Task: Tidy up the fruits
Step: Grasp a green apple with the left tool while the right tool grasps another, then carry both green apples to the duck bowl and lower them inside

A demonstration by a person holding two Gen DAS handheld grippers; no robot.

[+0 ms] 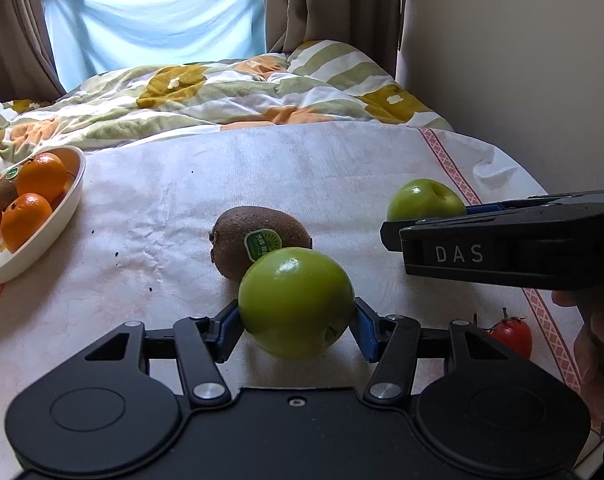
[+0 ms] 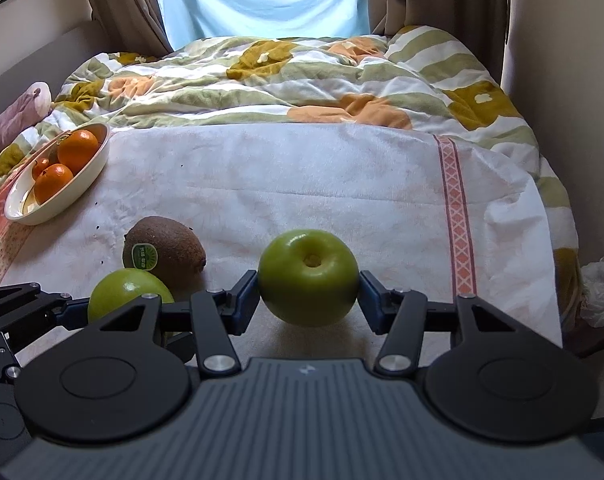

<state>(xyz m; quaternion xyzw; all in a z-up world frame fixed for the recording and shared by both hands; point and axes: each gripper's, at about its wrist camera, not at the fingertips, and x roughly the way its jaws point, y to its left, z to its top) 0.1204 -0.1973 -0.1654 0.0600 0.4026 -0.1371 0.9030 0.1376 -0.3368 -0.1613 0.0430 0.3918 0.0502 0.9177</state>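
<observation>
My left gripper [image 1: 297, 316] is shut on a green apple [image 1: 295, 302], its blue pads pressed against both sides, just above the white cloth [image 1: 261, 168]. My right gripper [image 2: 309, 285] is shut on a second green apple [image 2: 309, 278], stem dimple facing the camera. In the left wrist view that apple [image 1: 424, 200] sits at the right, with the right gripper seen side-on. A brown kiwi [image 1: 257, 240] with a green sticker lies on the cloth between the two apples. A white oval bowl [image 1: 75, 184] at the left holds oranges and a kiwi. A small red tomato [image 1: 512, 334] lies near right.
The cloth covers the foot of a bed; a flowered duvet [image 2: 302, 80] lies bunched behind it. A wall runs along the right side. A crumpled plastic bag [image 2: 602, 292] sits off the right edge. A hand [image 1: 594, 328] holds the right gripper.
</observation>
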